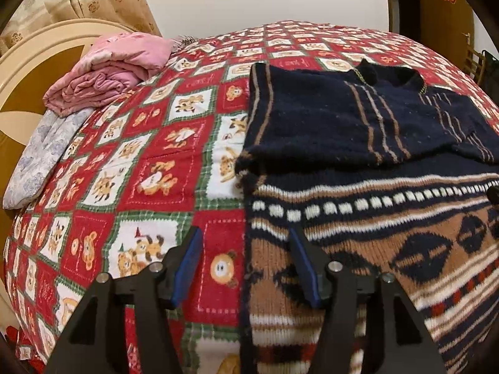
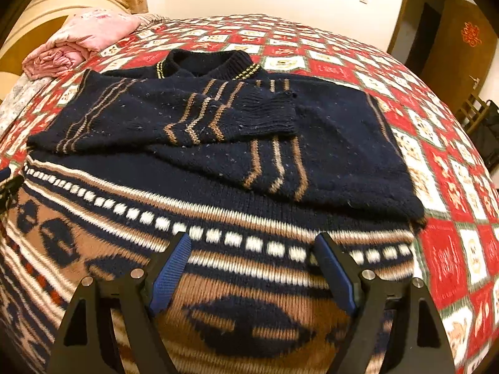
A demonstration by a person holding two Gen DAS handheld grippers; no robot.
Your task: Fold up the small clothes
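A navy knitted sweater (image 2: 336, 143) with brown and white patterned bands lies flat on the bed, collar (image 2: 209, 64) at the far side. Both sleeves are folded across the chest; the cuff (image 2: 274, 112) of one lies over the other. It also shows in the left wrist view (image 1: 327, 121). My left gripper (image 1: 244, 233) is open over the sweater's left lower edge, one finger over the bedspread, one over the knit. My right gripper (image 2: 252, 240) is open just above the patterned lower band (image 2: 255, 283), holding nothing.
The bed carries a red, white and green bear-print bedspread (image 1: 149, 162). A folded pink quilt (image 1: 106, 71) and a pale floral pillow (image 1: 40, 155) lie at the head by the cream headboard (image 1: 28, 71). A doorway (image 2: 421, 31) stands at the far right.
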